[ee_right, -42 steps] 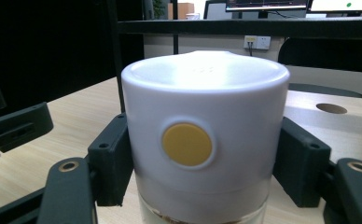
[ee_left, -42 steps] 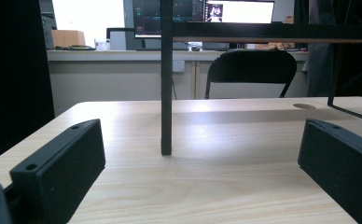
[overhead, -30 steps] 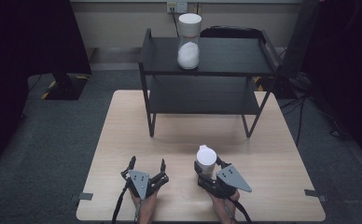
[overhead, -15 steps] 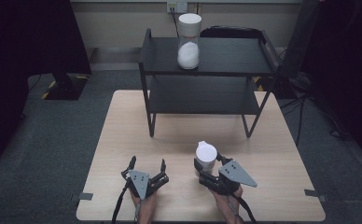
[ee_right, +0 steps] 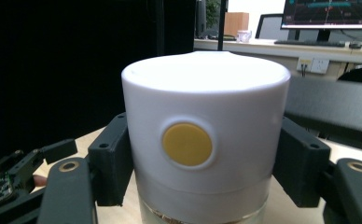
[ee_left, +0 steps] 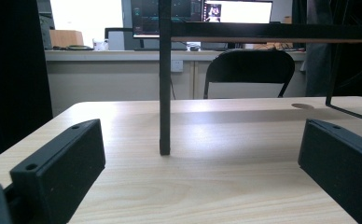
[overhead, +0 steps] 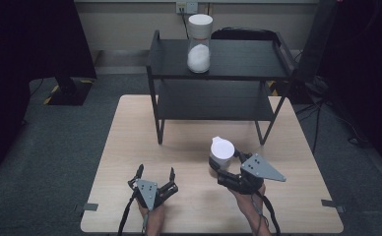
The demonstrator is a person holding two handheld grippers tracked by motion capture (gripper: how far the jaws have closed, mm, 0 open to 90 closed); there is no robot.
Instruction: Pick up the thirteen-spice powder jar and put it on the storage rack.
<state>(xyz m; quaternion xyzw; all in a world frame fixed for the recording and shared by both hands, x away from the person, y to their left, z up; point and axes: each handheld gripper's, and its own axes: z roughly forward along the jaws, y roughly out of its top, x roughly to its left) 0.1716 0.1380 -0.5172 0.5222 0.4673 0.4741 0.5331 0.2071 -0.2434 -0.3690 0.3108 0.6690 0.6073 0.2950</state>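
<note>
A jar with a white lid (overhead: 222, 147) is lifted above the wooden table (overhead: 130, 142), right of centre. My right gripper (overhead: 219, 166) is shut on it, a black finger (ee_right: 110, 161) pressing each side. In the right gripper view the jar (ee_right: 205, 116) stands upright and very close, with a round yellow dot on its lid and a clear body below. My left gripper (overhead: 155, 172) rests open near the table's front edge, nothing between its fingers (ee_left: 60, 170). A second white-lidded jar (overhead: 199, 42), holding white powder, stands on the top shelf of the black rack (overhead: 243, 61).
The two-tier black rack stands at the table's far side; one front leg (ee_left: 164, 93) is straight ahead of my left gripper. A black chair (ee_left: 249, 74) and a desk with monitors lie beyond. Dark carpet surrounds the table.
My right gripper has risen with the jar and shifted slightly toward the rack. The left gripper has stayed in place.
</note>
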